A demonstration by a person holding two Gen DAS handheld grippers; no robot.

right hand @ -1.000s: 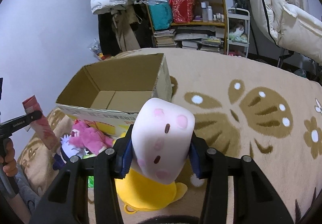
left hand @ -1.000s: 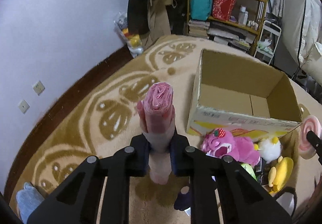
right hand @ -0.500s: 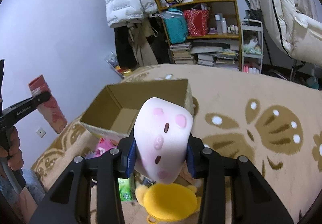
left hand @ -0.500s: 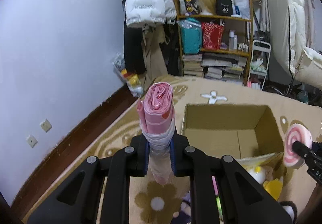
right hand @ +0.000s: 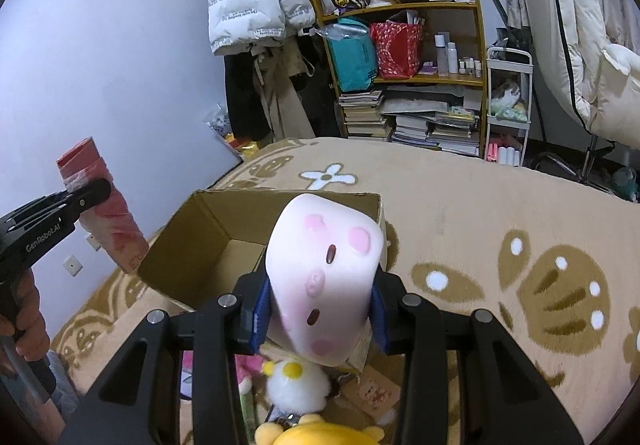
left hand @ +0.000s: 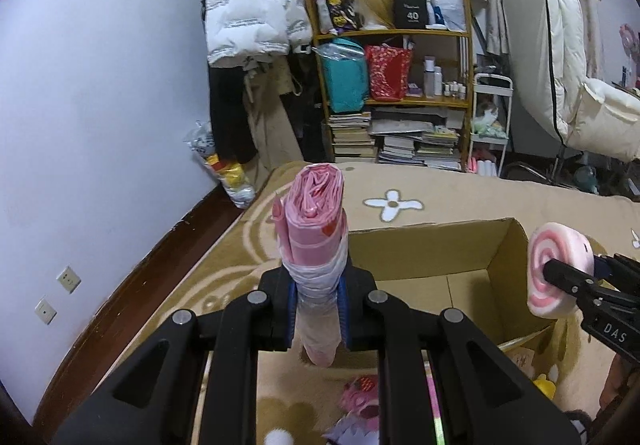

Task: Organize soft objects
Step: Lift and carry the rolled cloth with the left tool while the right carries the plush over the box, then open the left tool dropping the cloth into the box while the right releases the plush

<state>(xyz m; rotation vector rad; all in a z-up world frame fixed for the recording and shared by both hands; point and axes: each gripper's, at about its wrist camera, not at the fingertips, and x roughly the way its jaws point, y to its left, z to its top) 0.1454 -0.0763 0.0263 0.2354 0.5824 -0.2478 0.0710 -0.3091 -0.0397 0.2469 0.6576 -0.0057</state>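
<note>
Beige carpet [right hand: 460, 205] with brown flower patterns covered the floor, running back to a wooden shelf [left hand: 394, 33] crowded with bags, books and bottles at the far wall. On the carpet stood an open cardboard box [left hand: 432, 257], empty as far as its inside showed.

Left claw [left hand: 317, 309] was clamped tight on a pink rolled plastic bundle [left hand: 314, 221], which stood upright between its blue pads, in the air just left of the box's near-left corner. From the right wrist view the same bundle [right hand: 100, 205] hung left of the box [right hand: 208, 245], with a hand [right hand: 24, 325] gripping the tool's handle at the near left.

Right claw [right hand: 318, 313] gripped a pink-and-white soft roll [right hand: 324, 269] with pink spots, squeezed between both pads, above the box's near-right wall. In the left wrist view its swirled end [left hand: 556, 269] faced left at the box's right side.

Near the box's front, on the carpet, lay 1 white fluffy toy [right hand: 298, 381], 1 yellow plush [right hand: 320, 433] and 1 pink plush [left hand: 360, 397].
</note>
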